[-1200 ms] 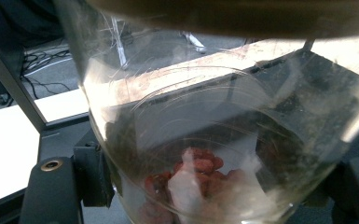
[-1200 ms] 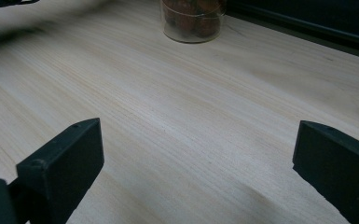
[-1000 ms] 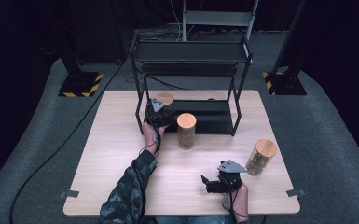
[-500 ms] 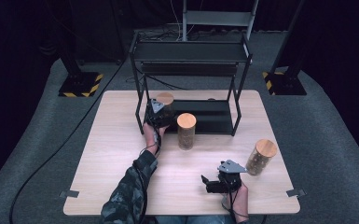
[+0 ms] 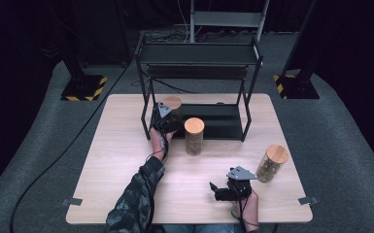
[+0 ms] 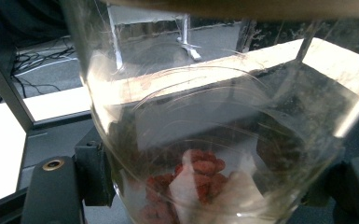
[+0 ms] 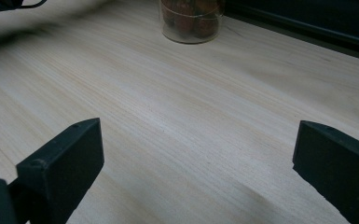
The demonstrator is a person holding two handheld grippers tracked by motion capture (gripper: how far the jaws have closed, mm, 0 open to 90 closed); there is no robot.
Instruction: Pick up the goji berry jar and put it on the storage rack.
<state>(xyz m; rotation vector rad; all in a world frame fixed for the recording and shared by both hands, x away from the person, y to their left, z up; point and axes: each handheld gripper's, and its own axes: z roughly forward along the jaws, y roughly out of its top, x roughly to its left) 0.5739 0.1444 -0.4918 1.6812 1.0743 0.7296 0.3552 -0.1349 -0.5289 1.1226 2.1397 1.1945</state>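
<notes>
Jar (image 6: 205,140) clamped in left gripper (image 5: 164,119), forearm outstretched toward rack (image 5: 199,53); right gripper (image 7: 191,163) jaws apart, resting low over table (image 5: 126,145); no legible writing.

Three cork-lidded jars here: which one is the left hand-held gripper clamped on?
The jar at the rack's lower shelf, held by the left hand-held gripper. The middle jar and the right jar stand free on the table.

Rack (image 5: 199,53) at table (image 5: 116,160) rear, one jar (image 5: 172,109) on its bottom shelf, second jar (image 5: 194,136) before it, third jar (image 5: 271,163) right.
</notes>
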